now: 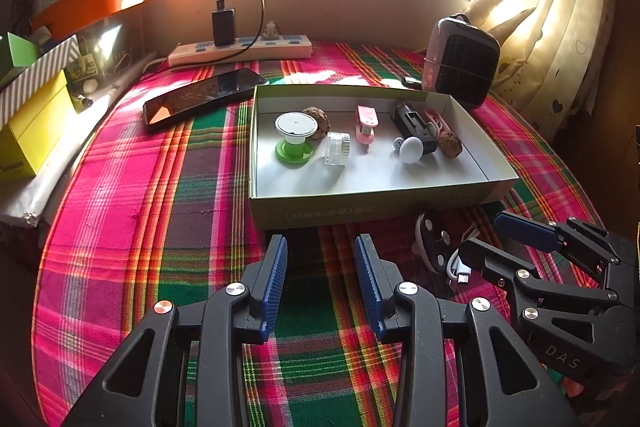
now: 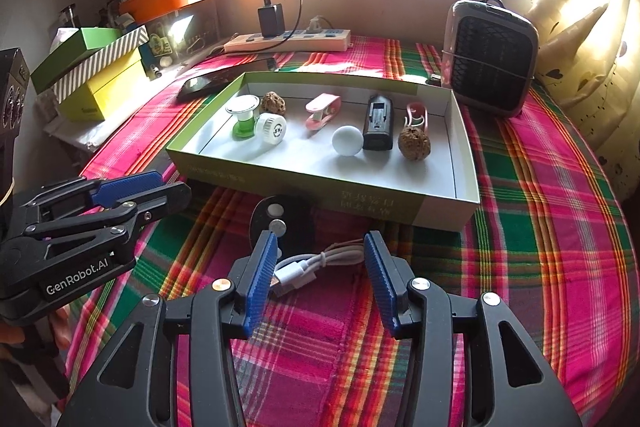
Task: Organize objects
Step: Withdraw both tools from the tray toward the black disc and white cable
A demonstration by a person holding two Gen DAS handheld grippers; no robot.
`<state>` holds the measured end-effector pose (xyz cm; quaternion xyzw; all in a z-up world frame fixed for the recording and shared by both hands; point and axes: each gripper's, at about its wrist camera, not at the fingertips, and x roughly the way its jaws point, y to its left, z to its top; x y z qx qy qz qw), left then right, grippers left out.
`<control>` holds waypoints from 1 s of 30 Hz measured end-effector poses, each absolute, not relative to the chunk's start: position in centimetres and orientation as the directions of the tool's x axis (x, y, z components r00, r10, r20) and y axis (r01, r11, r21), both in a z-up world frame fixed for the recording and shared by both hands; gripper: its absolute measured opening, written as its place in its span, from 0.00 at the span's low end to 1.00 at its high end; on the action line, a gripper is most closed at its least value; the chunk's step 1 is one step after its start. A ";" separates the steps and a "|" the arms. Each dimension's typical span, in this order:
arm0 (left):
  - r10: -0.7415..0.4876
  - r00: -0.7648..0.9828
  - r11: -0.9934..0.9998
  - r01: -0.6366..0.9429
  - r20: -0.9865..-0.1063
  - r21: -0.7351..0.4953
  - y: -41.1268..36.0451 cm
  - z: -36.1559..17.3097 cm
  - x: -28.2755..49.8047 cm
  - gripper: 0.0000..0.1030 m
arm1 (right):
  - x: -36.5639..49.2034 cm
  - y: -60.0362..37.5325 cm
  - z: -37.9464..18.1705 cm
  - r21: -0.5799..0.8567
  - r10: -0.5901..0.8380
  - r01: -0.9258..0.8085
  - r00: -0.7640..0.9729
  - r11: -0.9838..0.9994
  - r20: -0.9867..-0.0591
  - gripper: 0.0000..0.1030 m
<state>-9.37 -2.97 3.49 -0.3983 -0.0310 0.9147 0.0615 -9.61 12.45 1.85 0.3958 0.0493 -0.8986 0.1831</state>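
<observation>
the shallow box [image 2: 440, 211] on the plaid-covered bench [image 2: 540, 267] is already holding most of the small things: a green-based cup [image 2: 243, 119], a white ball [image 2: 347, 141], a pink clip [image 2: 323, 111], a black holder [image 2: 378, 125] and two walnuts. still lying outside, just in front of the box, are a coiled white cable [image 2: 316, 263] and a dark oval disc [image 2: 286, 217]. the right claw [image 2: 320, 275] is standing released, straddling the cable without pressing it. the left claw [image 1: 321, 283] is hanging released over bare cloth, grasping nothing.
</observation>
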 end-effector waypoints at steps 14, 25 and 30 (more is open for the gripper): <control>0.144 -0.667 -0.990 -0.095 -0.731 -0.108 -2.9 3.2 -8.6 0.33 | -9.6 11.9 0.8 0.026 -0.243 0.344 -0.605 -0.939 -0.758 0.47; 0.168 -0.656 -0.986 -0.112 -0.736 -0.125 -2.6 2.9 -8.7 0.33 | -9.2 13.7 0.9 0.004 -0.185 0.286 -0.610 -0.958 -0.770 0.47; 0.181 -0.648 -0.983 -0.122 -0.740 -0.134 -2.3 2.7 -8.7 0.33 | -9.0 14.6 0.9 0.006 -0.166 0.257 -0.606 -0.966 -0.778 0.48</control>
